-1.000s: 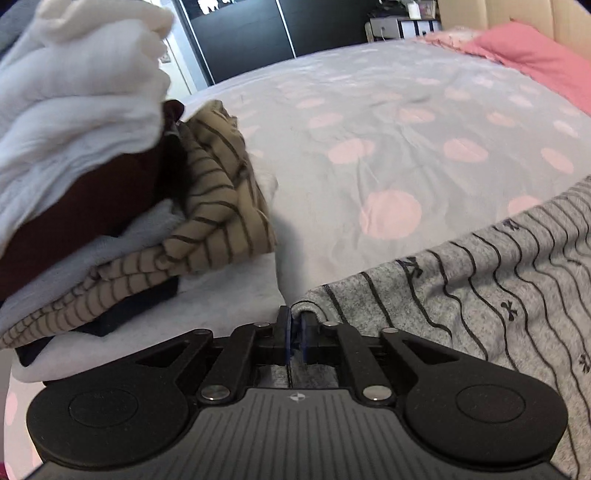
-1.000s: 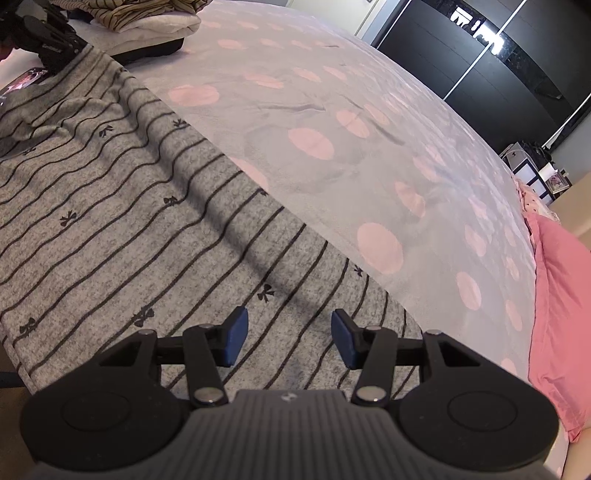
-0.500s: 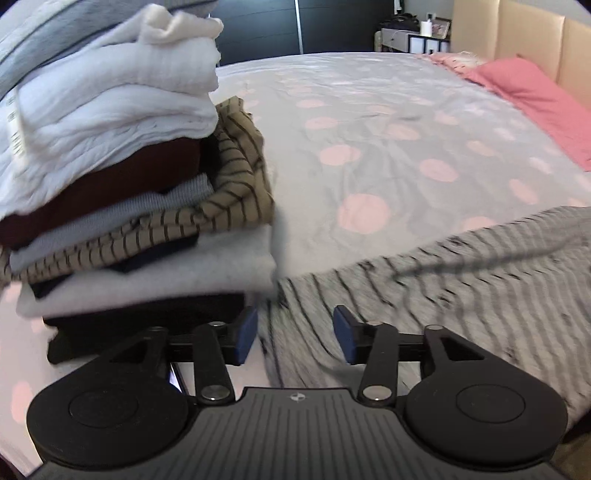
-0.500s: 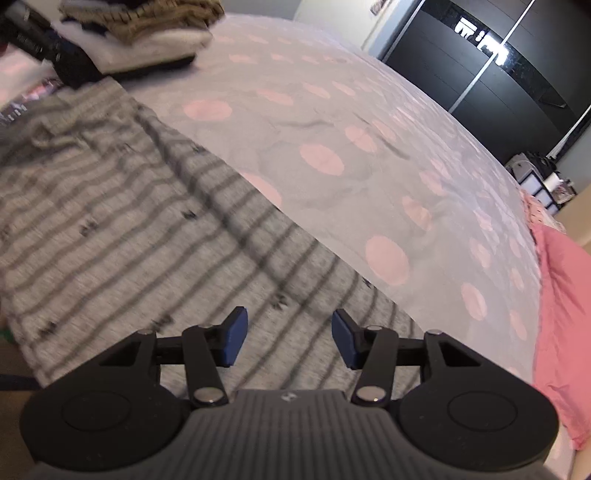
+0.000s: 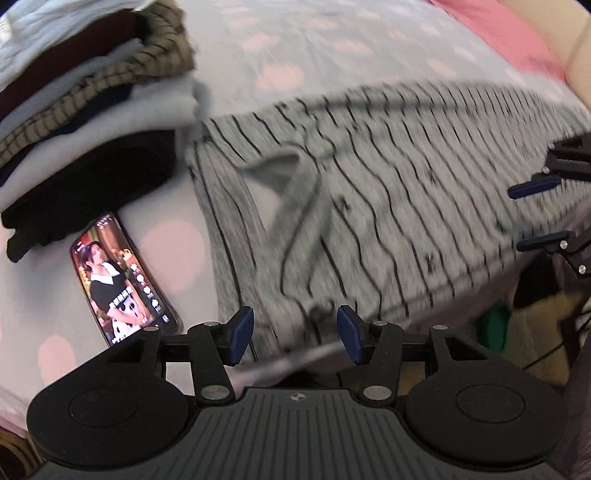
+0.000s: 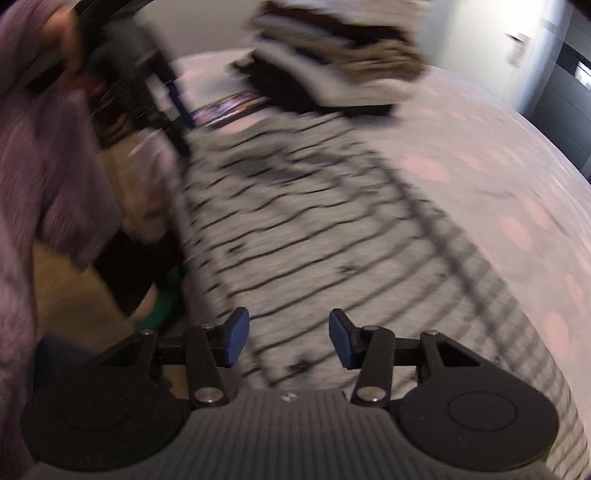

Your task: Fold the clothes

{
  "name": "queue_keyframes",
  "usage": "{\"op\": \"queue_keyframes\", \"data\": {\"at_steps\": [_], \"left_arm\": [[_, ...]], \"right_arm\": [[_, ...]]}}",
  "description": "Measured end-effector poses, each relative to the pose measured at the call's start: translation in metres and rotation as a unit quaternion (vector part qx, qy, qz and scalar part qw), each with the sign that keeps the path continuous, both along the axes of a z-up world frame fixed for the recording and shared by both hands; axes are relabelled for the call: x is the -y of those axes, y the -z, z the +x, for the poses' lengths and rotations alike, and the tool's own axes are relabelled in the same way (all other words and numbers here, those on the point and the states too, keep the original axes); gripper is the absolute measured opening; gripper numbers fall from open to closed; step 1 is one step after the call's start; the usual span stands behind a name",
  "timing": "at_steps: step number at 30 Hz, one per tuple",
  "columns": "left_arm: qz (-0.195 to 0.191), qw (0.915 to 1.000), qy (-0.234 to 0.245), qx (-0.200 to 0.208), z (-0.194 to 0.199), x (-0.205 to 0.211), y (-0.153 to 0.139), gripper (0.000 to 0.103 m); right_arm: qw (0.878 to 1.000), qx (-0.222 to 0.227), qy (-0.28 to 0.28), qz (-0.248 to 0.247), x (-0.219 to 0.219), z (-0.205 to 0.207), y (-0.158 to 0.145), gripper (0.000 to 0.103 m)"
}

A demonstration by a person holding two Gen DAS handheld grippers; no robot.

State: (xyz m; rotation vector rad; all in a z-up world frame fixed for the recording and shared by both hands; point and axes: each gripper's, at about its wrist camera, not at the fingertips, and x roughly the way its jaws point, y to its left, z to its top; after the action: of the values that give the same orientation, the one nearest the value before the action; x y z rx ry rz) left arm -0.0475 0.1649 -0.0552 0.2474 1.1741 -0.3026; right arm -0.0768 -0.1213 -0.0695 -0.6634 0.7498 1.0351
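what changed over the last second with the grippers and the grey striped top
The left gripper was shut on the edge of the grey striped top a second ago; it has let go, opened and pulled back, so a phone beside the pile of folded clothes now shows. The right gripper stayed open and swung to face that pile. The top still lies spread on the dotted bedspread.

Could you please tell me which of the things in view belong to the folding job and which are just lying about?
Part of the job:
- grey black-striped knit garment, spread flat on the bed
- stack of folded clothes
- left hand-held gripper, open
- right hand-held gripper, open

Just lying about:
- smartphone with a lit screen
- pink pillow
- pink-dotted grey bedsheet
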Motion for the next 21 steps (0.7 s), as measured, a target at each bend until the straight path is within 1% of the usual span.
{"op": "queue_keyframes", "data": {"at_steps": [1, 2, 3, 4, 5, 6, 7, 8, 9, 11, 13, 15, 17, 18, 19, 20, 21], "left_arm": [[0.008, 1.0000, 0.005, 0.001, -0.002, 0.001, 0.003, 0.045], [0.016, 0.9998, 0.010, 0.002, -0.004, 0.002, 0.006, 0.036], [0.020, 0.9997, 0.013, 0.005, -0.006, 0.003, 0.009, 0.031], [0.023, 0.9996, 0.015, 0.009, -0.006, 0.003, 0.010, 0.021], [0.027, 0.9994, 0.017, 0.011, -0.007, 0.003, 0.012, 0.014], [0.030, 0.9992, 0.020, 0.014, -0.007, 0.004, 0.013, 0.011], [0.039, 0.9988, 0.023, 0.019, -0.008, 0.005, 0.014, 0.005], [0.050, 0.9980, 0.027, 0.027, -0.009, 0.006, 0.013, 0.003], [0.057, 0.9972, 0.032, 0.037, -0.011, 0.007, 0.011, 0.003], [0.059, 0.9958, 0.034, 0.061, -0.018, 0.004, -0.003, 0.002], [0.063, 0.9949, 0.038, 0.069, -0.024, 0.001, -0.015, 0.002], [0.076, 0.9945, 0.054, 0.049, -0.031, 0.002, -0.014, 0.002], [0.112, 0.9908, 0.074, 0.015, -0.032, 0.009, 0.002, 0.002], [0.132, 0.9876, 0.084, -0.003, -0.032, 0.013, 0.012, 0.002], [0.152, 0.9843, 0.089, -0.015, -0.031, 0.015, 0.022, 0.001], [0.170, 0.9809, 0.092, -0.024, -0.029, 0.016, 0.032, 0.000], [0.188, 0.9771, 0.094, -0.032, -0.028, 0.017, 0.042, 0.000]], "right_arm": [[1.000, 0.004, -0.011, -0.012, -0.003, -0.005, 0.004, 0.044], [1.000, 0.006, -0.018, -0.021, -0.006, -0.007, 0.008, 0.039], [0.999, 0.007, -0.022, -0.027, -0.008, -0.007, 0.012, 0.036], [0.999, 0.011, -0.023, -0.034, -0.009, -0.007, 0.015, 0.028], [0.999, 0.016, -0.022, -0.044, -0.011, -0.006, 0.018, 0.021], [0.998, 0.019, -0.021, -0.053, -0.010, -0.005, 0.020, 0.015], [0.998, 0.017, -0.021, -0.059, -0.010, -0.004, 0.022, 0.011], [0.997, 0.016, -0.021, -0.066, -0.010, -0.003, 0.024, 0.000], [0.997, 0.014, -0.017, -0.068, -0.009, -0.001, 0.023, 0.000], [0.998, 0.013, -0.010, -0.053, -0.003, 0.002, 0.013, 0.000], [0.999, 0.008, -0.002, -0.033, 0.003, 0.004, 0.002, 0.000], [1.000, -0.006, 0.004, -0.023, 0.008, 0.006, -0.004, 0.000], [1.000, -0.018, 0.005, -0.025, 0.010, 0.006, -0.002, 0.001], [0.999, -0.024, 0.005, -0.028, 0.010, 0.007, 0.001, 0.007], [0.999, -0.025, 0.004, -0.032, 0.009, 0.006, 0.004, 0.008], [0.999, -0.024, -0.002, -0.038, 0.008, 0.005, 0.007, 0.012], [0.999, -0.020, -0.007, -0.043, 0.007, 0.003, 0.008, 0.022]]}}
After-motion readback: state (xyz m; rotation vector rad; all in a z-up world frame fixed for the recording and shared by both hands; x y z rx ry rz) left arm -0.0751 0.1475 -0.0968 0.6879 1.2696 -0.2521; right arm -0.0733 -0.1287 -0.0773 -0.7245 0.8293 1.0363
